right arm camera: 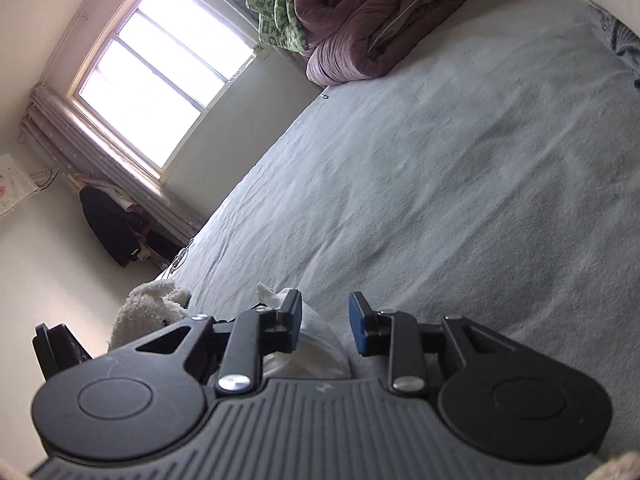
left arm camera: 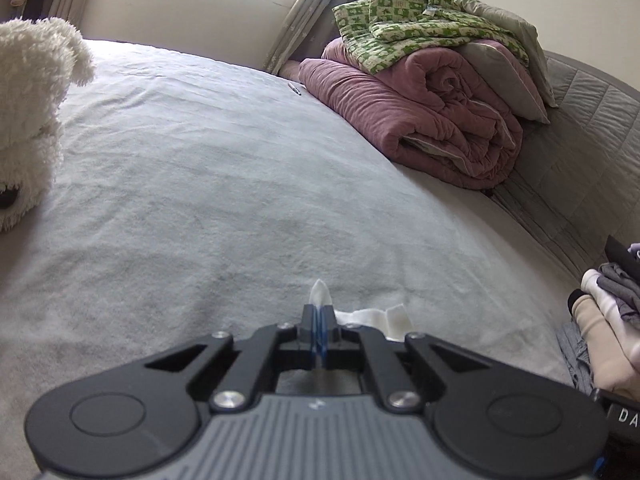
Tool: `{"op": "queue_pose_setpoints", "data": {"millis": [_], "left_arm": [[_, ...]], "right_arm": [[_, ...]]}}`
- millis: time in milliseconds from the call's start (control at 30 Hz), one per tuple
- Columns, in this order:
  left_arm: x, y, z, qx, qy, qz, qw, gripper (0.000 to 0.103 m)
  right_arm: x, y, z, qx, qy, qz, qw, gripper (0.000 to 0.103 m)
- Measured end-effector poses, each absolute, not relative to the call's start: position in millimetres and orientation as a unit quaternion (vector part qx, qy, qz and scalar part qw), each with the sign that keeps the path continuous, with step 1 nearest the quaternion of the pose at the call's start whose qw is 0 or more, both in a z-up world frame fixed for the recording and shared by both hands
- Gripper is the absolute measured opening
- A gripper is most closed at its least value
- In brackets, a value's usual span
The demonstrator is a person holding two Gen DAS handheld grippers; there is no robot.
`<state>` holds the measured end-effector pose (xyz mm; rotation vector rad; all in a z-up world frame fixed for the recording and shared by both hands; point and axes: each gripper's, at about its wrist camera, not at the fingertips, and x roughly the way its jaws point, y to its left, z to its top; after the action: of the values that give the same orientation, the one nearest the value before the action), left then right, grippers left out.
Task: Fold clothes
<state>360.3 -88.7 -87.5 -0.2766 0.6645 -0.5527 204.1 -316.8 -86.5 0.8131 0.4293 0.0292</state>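
Observation:
A small white garment (left arm camera: 376,317) lies on the pale grey bed sheet (left arm camera: 208,168), close in front of me. My left gripper (left arm camera: 319,312) is shut on a pinch of it, and a white tip pokes up above the closed fingers. In the right wrist view, which is rolled sideways, my right gripper (right arm camera: 325,316) stands open. The white garment (right arm camera: 316,348) shows low in the gap, nearer the left finger, and the pads do not press on it.
A white plush toy (left arm camera: 28,100) sits at the left of the bed. Folded mauve quilts (left arm camera: 420,120) with a green patterned blanket (left arm camera: 420,20) are stacked at the far right. A pile of clothes (left arm camera: 600,312) lies near right. A pen (left arm camera: 295,89) rests by the quilts.

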Motion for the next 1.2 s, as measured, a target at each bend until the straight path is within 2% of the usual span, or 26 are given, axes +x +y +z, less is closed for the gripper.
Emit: {"op": "queue_pose_setpoints", "data": {"millis": [367,567,667,733,800,867,1033,1200], "left_arm": [[365.8,-52.0,-96.9,-0.250,0.319,-0.289,0.868,0.002],[369.0,-49.4,-100.3,-0.269,0.327,-0.289,0.859,0.002],[371.4,-47.6,-103.0,-0.276,0.333,-0.288,0.854,0.002],[371.7,-49.6,-103.0,-0.276,0.333,-0.287,0.855,0.009],[371.2,-53.3,-102.3,-0.271,0.331,-0.286,0.857,0.013],[370.5,-58.2,-100.6,-0.257,0.331,-0.290,0.860,0.014],[370.1,-55.9,-100.8,-0.257,0.333,-0.285,0.861,0.011],[373.8,-45.4,-105.8,-0.289,0.338,-0.277,0.852,0.002]], "right_arm": [[212.3,-283.8,-63.0,0.269,0.256,0.112,0.922,0.031],[210.0,-281.3,-55.3,0.275,0.200,0.129,0.932,0.031],[219.8,-276.4,-63.2,0.277,0.211,0.118,0.930,0.031],[228.3,-271.4,-70.1,0.270,0.244,0.100,0.926,0.031],[227.7,-270.8,-72.4,0.268,0.256,0.093,0.924,0.029],[226.3,-270.8,-72.5,0.267,0.257,0.100,0.924,0.031],[225.4,-265.4,-70.1,0.252,0.270,0.136,0.919,0.031],[225.4,-268.4,-71.3,0.266,0.271,0.130,0.916,0.030]]}}
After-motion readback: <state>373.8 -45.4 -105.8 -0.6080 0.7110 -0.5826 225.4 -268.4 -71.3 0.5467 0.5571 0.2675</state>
